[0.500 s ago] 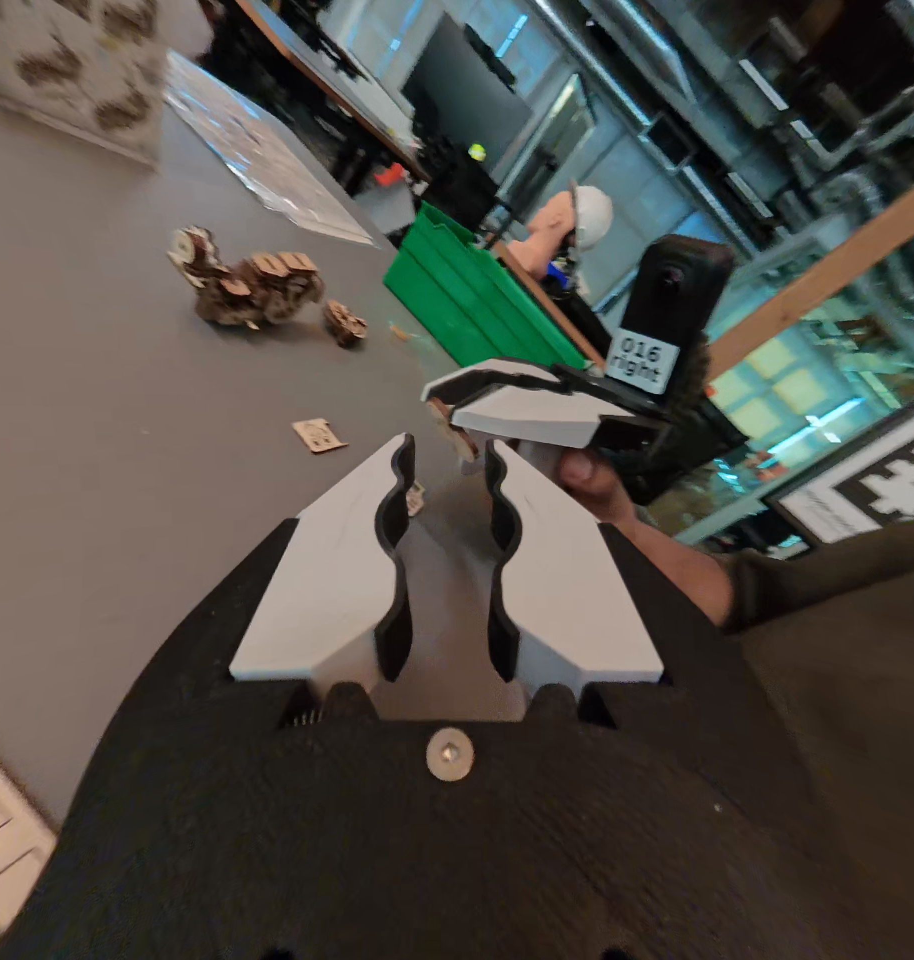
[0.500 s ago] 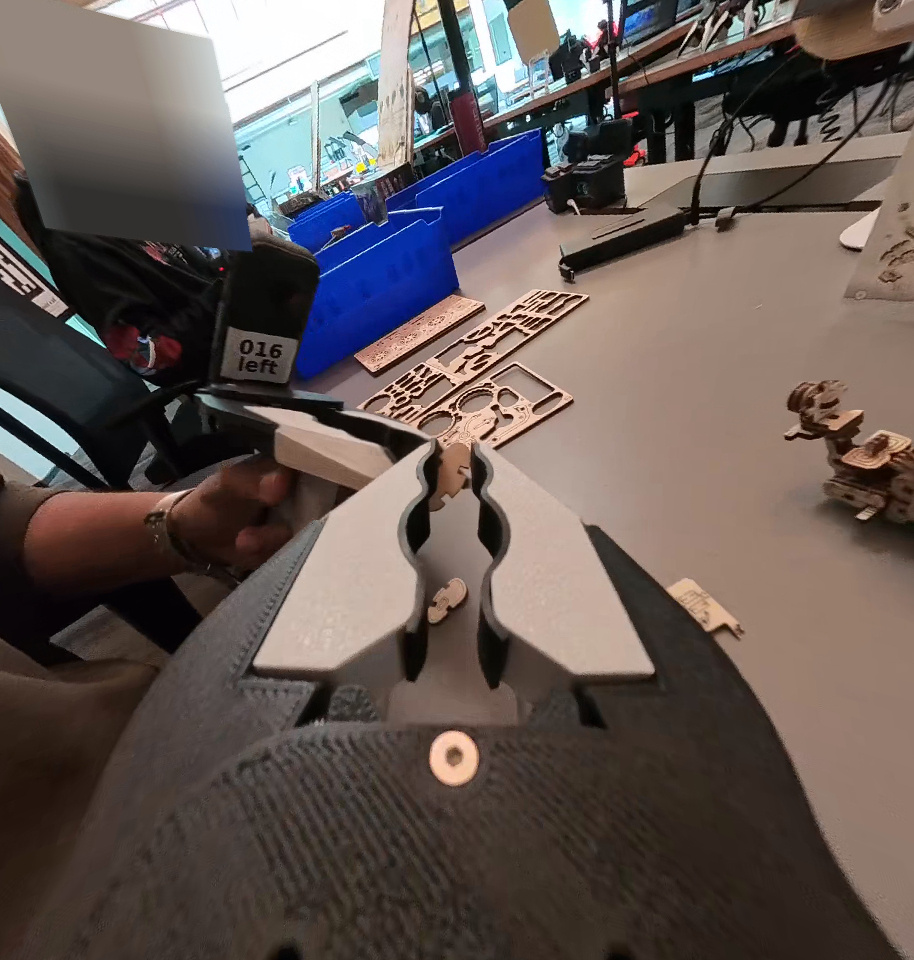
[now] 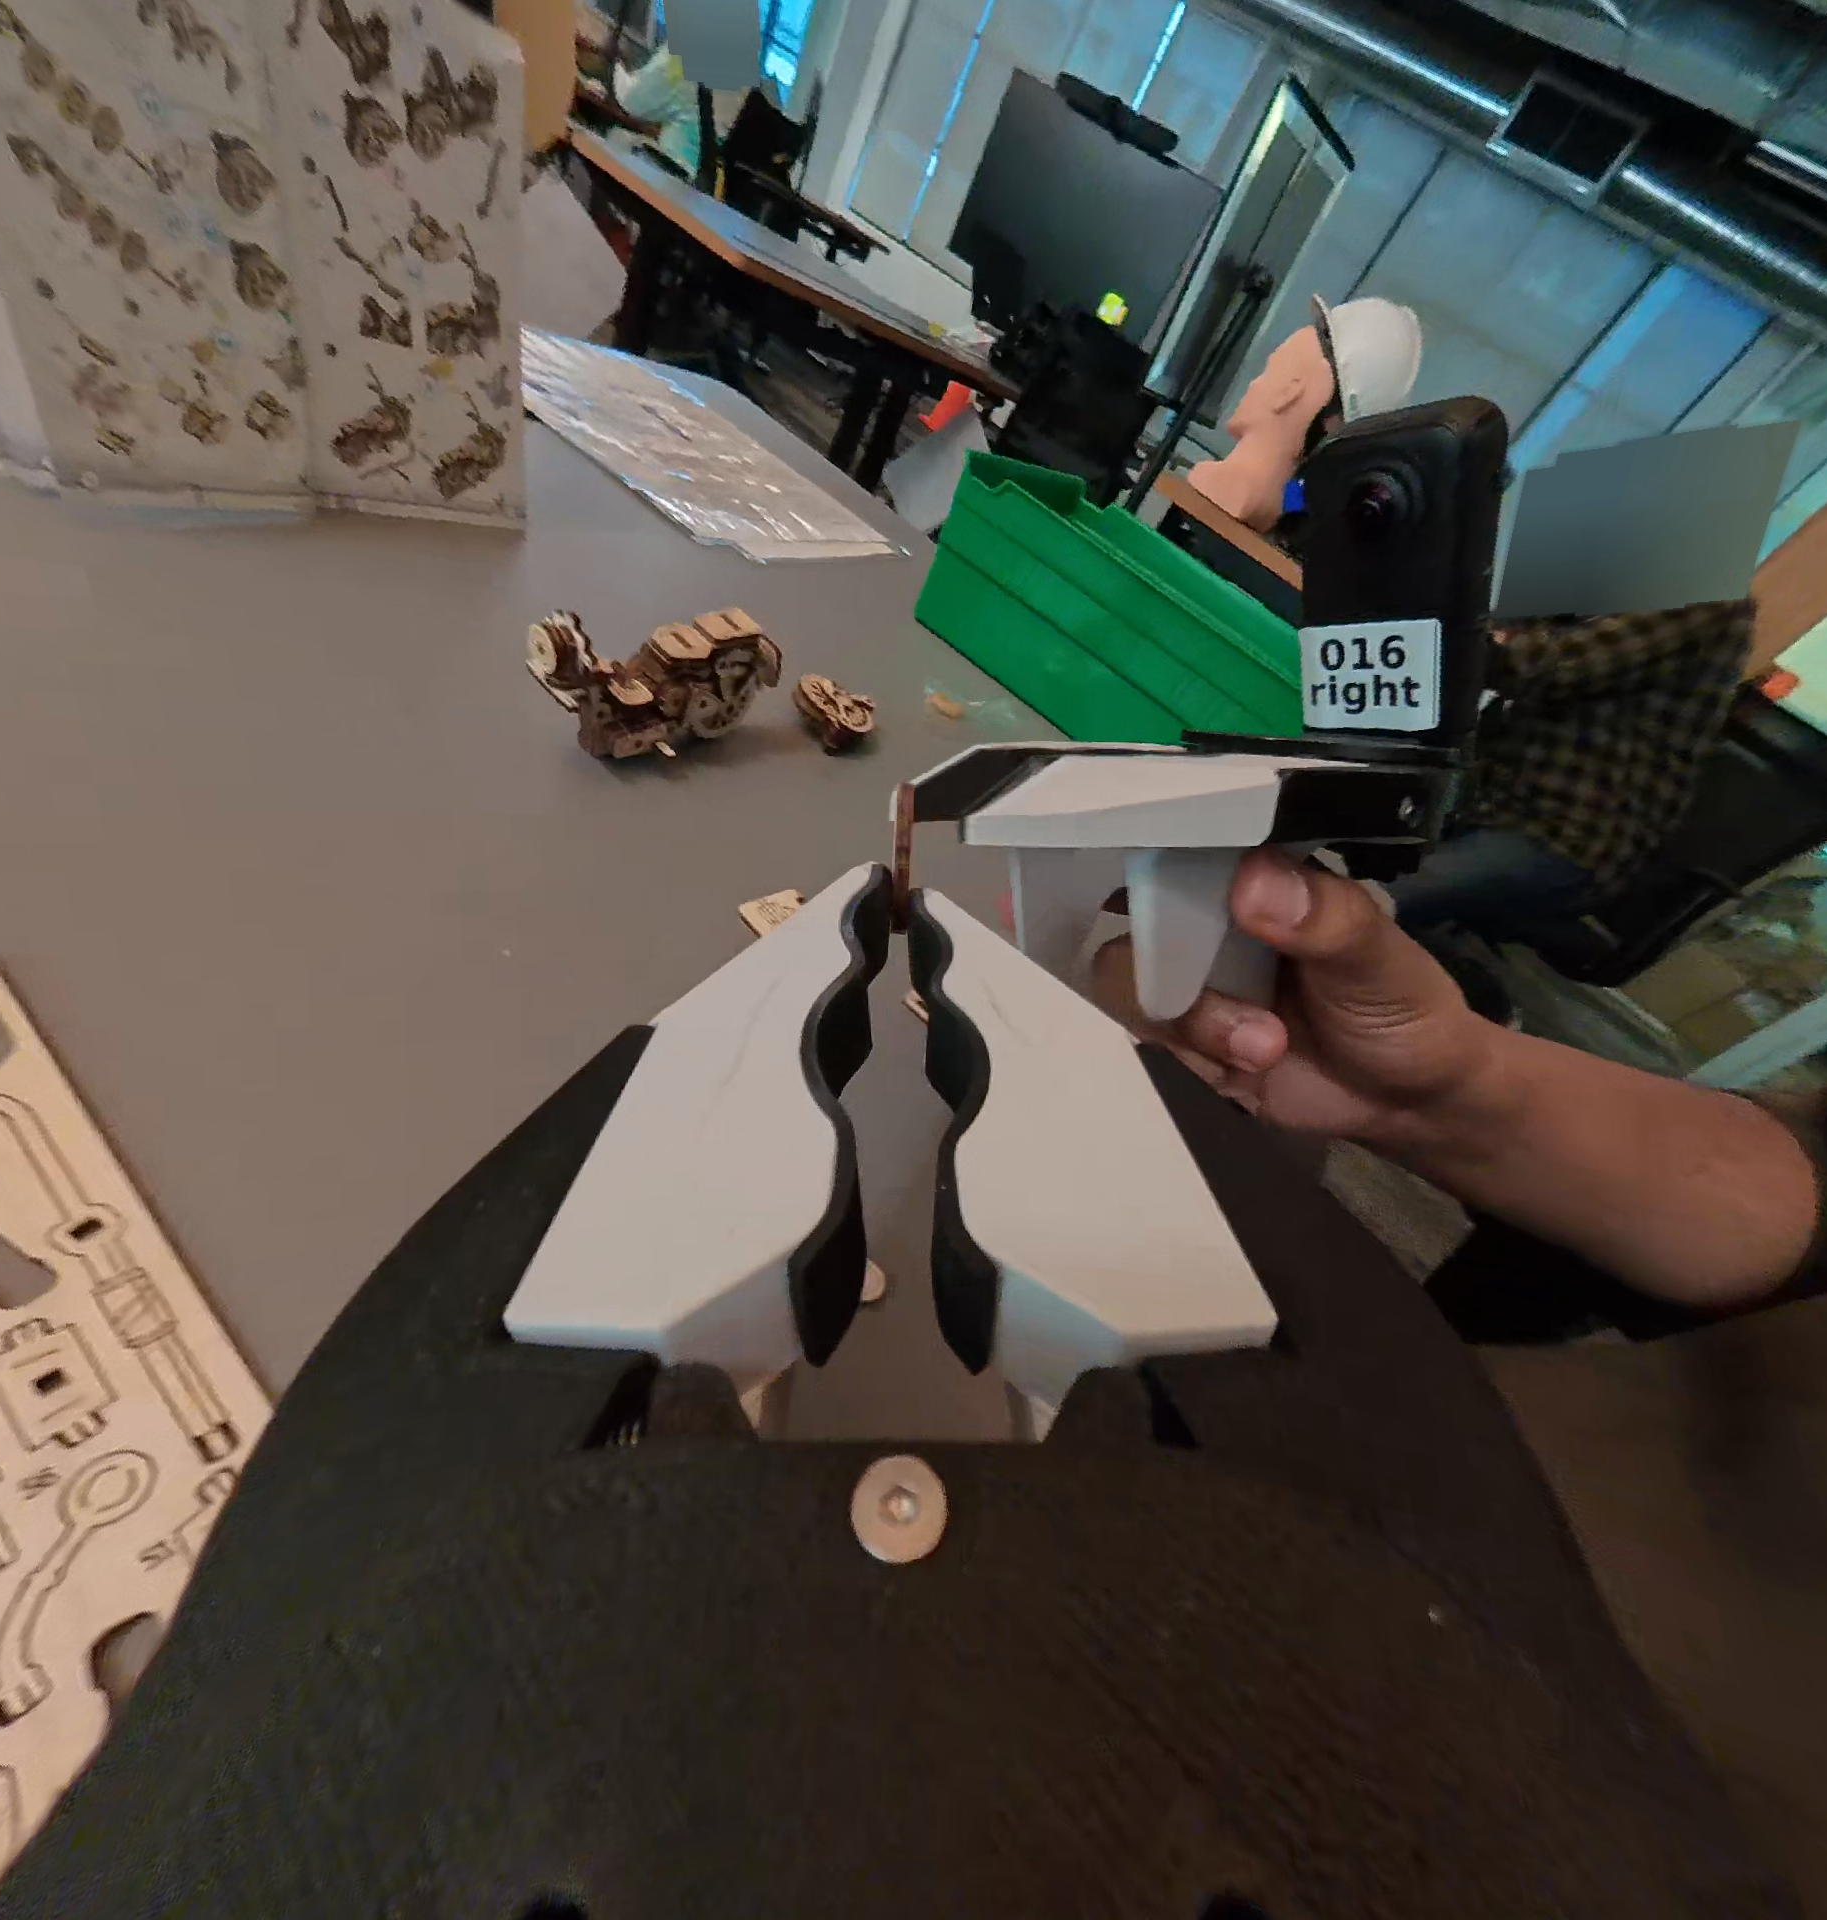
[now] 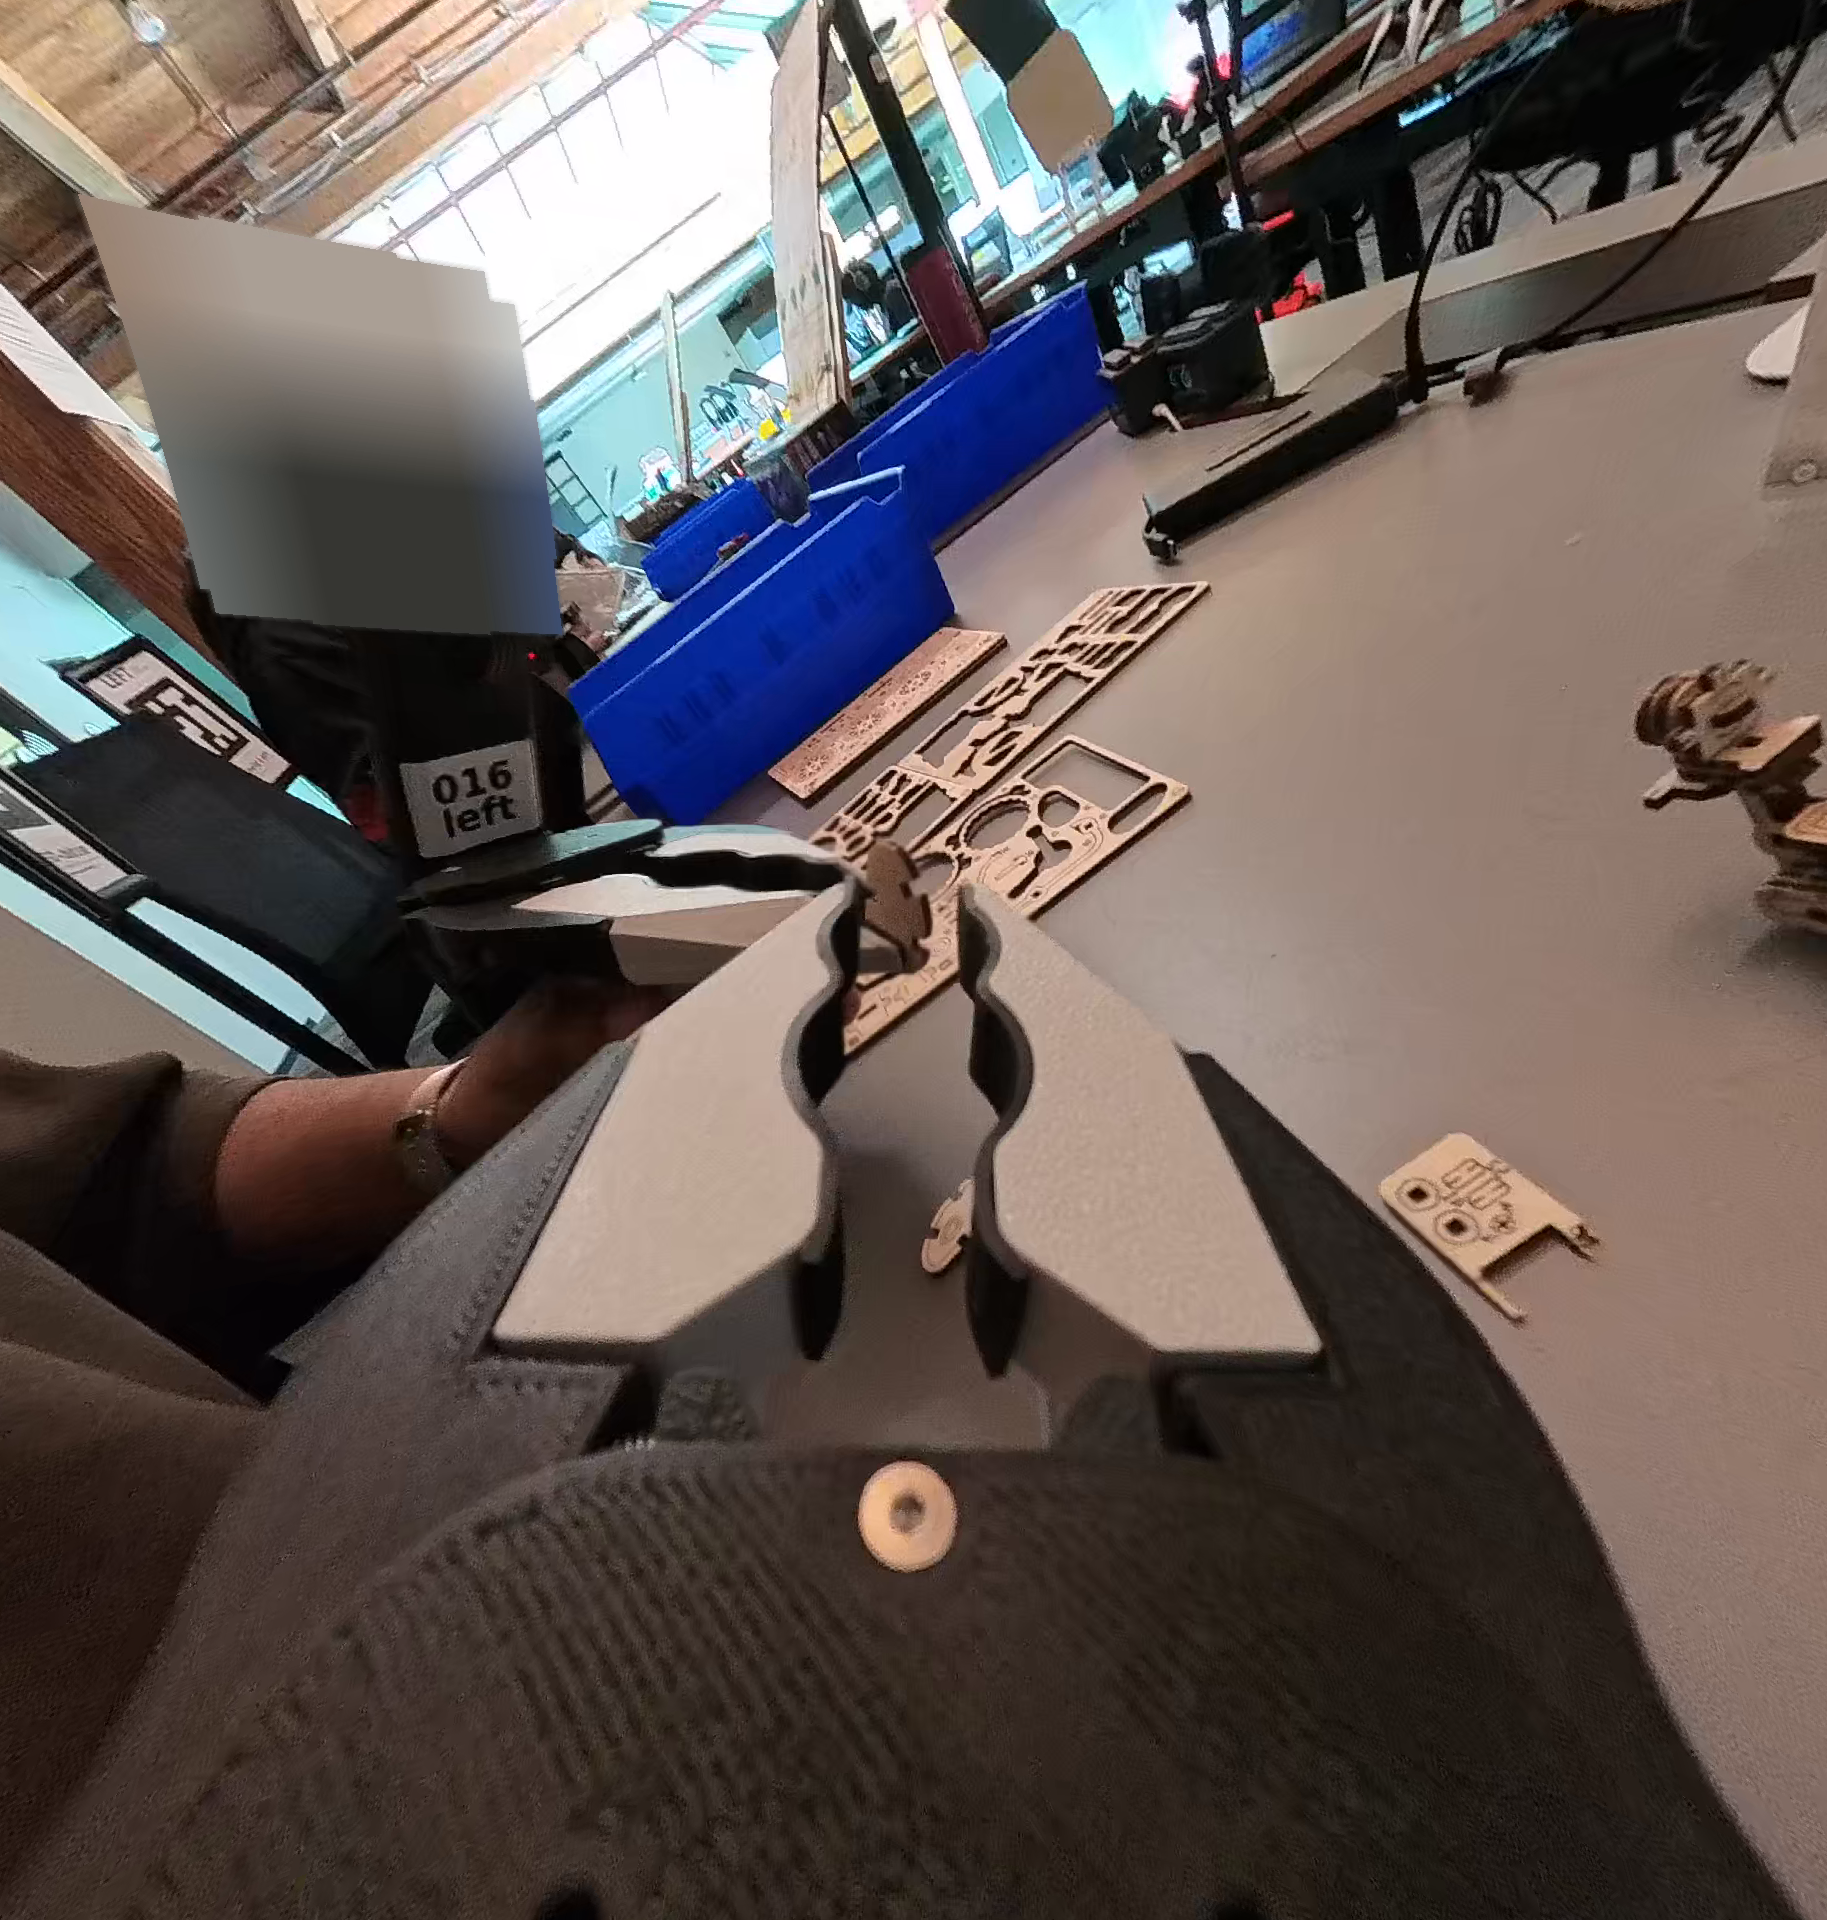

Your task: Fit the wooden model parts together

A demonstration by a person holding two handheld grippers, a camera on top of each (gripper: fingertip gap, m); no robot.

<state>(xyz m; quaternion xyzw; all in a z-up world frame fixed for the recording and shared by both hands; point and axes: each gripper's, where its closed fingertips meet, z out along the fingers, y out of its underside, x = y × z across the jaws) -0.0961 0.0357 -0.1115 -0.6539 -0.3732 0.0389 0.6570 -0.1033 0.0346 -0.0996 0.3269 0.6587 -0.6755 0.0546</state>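
Observation:
A small flat wooden piece (image 3: 904, 852) stands edge-on between the tips of my left gripper (image 3: 896, 899), which is shut on its lower end. In the right wrist view the piece (image 4: 893, 899) faces the camera, and the left gripper (image 4: 836, 868) reaches in from the left. My right gripper (image 4: 904, 906) has its fingers on either side of the piece with gaps showing, so it is open. In the left wrist view the right gripper (image 3: 909, 805) comes in from the right at the piece's top. The part-built wooden model (image 3: 660, 681) sits on the grey table (image 3: 265, 831) beyond.
A small wheel assembly (image 3: 836, 712) lies beside the model. Loose flat parts (image 4: 1480, 1216) (image 4: 945, 1236) lie under the grippers. Punched wooden sheets (image 4: 1002, 810) (image 3: 36, 1351) lie to the left. Blue bins (image 4: 784, 644), a green bin (image 3: 1096, 613) and a standing instruction sheet (image 3: 244, 260) ring the table. Less than 4 cm separates the two grippers' tips. Both grippers' tips are roughly 15 cm from the part-built wooden model (image 3: 660, 681).
The left gripper has closed on the wooden piece that the right gripper was holding. The right gripper's fingers have spread apart. Both grippers have risen and levelled out.

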